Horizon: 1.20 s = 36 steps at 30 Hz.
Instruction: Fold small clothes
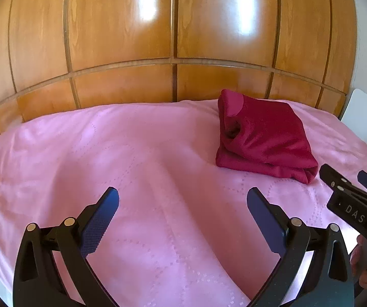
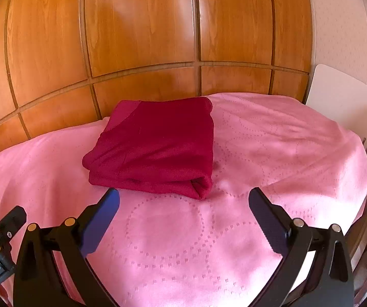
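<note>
Left wrist view: the left gripper (image 1: 182,199) is seen with jaws spread wide and nothing held between them, above the pink bedspread (image 1: 137,153). A folded red garment (image 1: 265,140) is laid on the bedspread ahead of and to the right of these jaws. The right gripper (image 2: 184,200) is likewise held wide and bare, the garment (image 2: 155,145) just beyond its jaws, nearest the left one. A wooden wardrobe (image 2: 142,38) is seen behind.

Pink bedspread (image 2: 183,243) lies bare in front; folded red garment (image 2: 155,151) (far side) & wardrobe (image 2: 142,38) block beyond.
</note>
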Each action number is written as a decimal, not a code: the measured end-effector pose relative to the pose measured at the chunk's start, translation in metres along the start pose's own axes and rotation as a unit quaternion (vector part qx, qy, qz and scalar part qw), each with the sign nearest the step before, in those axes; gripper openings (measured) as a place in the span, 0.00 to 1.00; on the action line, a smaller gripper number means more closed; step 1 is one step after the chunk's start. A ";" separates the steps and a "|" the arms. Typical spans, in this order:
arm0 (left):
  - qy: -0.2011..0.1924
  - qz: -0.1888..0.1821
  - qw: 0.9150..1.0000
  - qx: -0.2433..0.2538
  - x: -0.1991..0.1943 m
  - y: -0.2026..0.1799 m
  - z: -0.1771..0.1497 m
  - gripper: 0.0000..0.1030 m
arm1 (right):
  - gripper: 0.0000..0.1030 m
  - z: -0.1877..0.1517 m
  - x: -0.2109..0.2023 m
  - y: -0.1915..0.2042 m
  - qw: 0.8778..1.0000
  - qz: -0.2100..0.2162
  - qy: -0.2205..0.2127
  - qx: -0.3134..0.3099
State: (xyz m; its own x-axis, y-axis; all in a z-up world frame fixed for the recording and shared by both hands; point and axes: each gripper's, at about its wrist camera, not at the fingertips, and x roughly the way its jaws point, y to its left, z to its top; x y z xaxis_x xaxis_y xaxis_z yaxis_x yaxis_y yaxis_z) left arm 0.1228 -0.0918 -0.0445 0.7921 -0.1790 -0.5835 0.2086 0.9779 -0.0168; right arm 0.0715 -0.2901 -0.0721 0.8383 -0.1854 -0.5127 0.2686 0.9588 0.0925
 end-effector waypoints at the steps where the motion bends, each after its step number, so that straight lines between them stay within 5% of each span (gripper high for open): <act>1: -0.001 0.001 1.000 0.000 0.000 0.000 0.000 0.96 | 0.98 0.000 0.000 0.001 1.000 -0.001 0.000 -0.002; 36: -0.030 0.017 0.999 -0.006 -0.008 0.005 0.005 0.96 | 0.98 -0.005 -0.007 0.009 1.000 0.007 -0.001 -0.002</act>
State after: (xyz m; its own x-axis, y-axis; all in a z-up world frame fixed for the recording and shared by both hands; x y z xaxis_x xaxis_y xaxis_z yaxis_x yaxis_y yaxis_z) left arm 0.1205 -0.0865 -0.0356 0.8311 -0.1522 -0.5348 0.1748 0.9846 -0.0086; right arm 0.0654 -0.2789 -0.0721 0.8430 -0.1724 -0.5095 0.2549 0.9622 0.0963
